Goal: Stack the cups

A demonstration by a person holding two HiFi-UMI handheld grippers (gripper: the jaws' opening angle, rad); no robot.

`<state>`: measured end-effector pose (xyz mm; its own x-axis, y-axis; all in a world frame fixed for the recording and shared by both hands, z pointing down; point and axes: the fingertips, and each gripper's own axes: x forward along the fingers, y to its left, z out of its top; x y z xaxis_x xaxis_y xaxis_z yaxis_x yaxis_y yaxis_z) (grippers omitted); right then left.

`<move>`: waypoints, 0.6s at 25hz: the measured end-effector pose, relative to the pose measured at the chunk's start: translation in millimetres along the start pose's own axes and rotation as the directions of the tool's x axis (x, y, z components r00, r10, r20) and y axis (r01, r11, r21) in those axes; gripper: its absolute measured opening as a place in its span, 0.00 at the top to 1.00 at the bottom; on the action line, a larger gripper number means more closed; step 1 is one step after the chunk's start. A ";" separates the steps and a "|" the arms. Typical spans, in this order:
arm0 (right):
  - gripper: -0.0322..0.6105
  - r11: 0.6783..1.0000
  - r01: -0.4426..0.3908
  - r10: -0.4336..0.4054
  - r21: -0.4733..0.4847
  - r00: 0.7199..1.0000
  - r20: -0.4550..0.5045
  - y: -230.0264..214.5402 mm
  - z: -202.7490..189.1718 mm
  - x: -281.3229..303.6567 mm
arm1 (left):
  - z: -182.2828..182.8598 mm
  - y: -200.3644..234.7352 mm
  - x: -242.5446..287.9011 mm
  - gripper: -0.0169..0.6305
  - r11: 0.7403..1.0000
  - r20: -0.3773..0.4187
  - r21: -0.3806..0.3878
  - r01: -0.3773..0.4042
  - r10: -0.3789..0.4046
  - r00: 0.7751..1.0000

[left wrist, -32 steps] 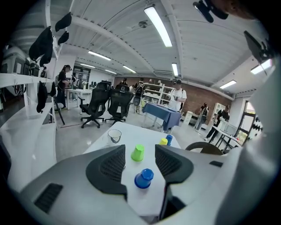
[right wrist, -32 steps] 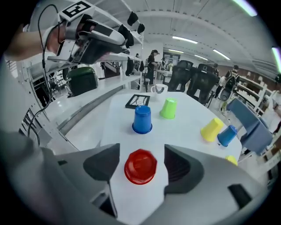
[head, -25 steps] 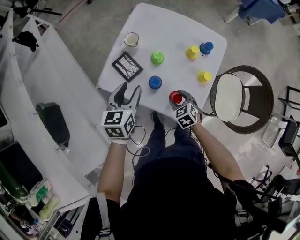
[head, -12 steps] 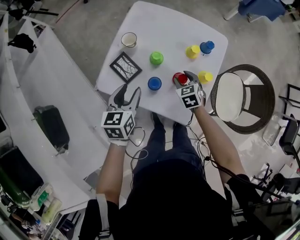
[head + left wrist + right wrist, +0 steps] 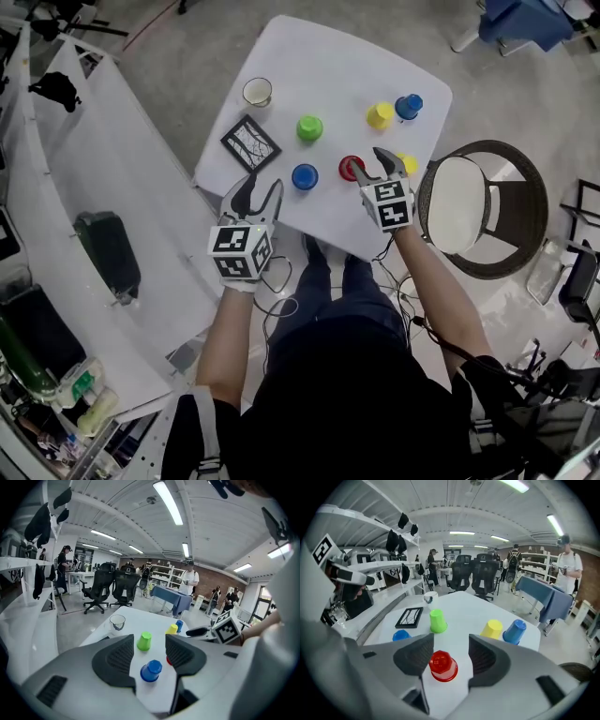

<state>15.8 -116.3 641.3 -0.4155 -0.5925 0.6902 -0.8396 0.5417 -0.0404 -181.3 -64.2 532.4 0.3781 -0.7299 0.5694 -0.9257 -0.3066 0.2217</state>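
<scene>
At the near edge of the white table (image 5: 328, 56), the left gripper (image 5: 261, 183) hovers with jaws wide apart and nothing in them. A blue cup (image 5: 304, 176) stands upside down just ahead, at its 1 o'clock. The right gripper (image 5: 373, 161) has just been opening its jaws. The red cup (image 5: 442, 666) stands inverted on the table between them, unclamped, close by the left pad. A yellow cup (image 5: 409, 162) sits at this gripper's 2 o'clock. Farther off, a green cup (image 5: 309, 127) lies at 11 o'clock, a second yellow cup (image 5: 379, 115) and a second blue cup (image 5: 408, 106) just beside it at 12 to 1 — and a glass (image 5: 256, 91) farthest, at 10.
</scene>
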 end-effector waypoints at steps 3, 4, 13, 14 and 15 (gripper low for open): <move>0.59 0.999 0.037 -0.038 0.020 0.998 0.046 -22.8 7.5 -23.5 | -1.1 -11.8 5.8 0.65 1.000 -0.005 0.010 0.008 -0.008 1.000; 0.59 0.998 0.055 -0.057 0.027 0.997 0.056 -32.2 7.0 -30.1 | -0.8 -15.7 7.3 0.65 1.000 -0.005 0.013 0.011 -0.011 1.000; 0.60 0.979 0.162 -0.159 0.123 0.987 -0.032 -104.8 -55.9 -52.6 | 1.5 -53.8 20.0 0.65 0.997 -0.018 0.064 0.050 -0.049 0.999; 0.60 0.979 0.161 -0.157 0.123 0.987 -0.046 -106.5 -63.2 -51.5 | -0.3 -55.6 19.5 0.65 0.997 -0.021 0.065 0.048 -0.047 0.999; 0.60 0.980 0.160 -0.153 0.122 0.986 -0.059 -107.5 -70.3 -50.4 | -2.8 -57.2 18.4 0.65 0.997 -0.024 0.064 0.046 -0.045 0.999</move>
<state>151.6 -102.8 661.7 -0.2603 -0.6323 0.7297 -0.9316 0.3631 -0.0177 -121.4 -58.4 532.4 0.4188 -0.7004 0.5780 -0.9044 -0.3787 0.1964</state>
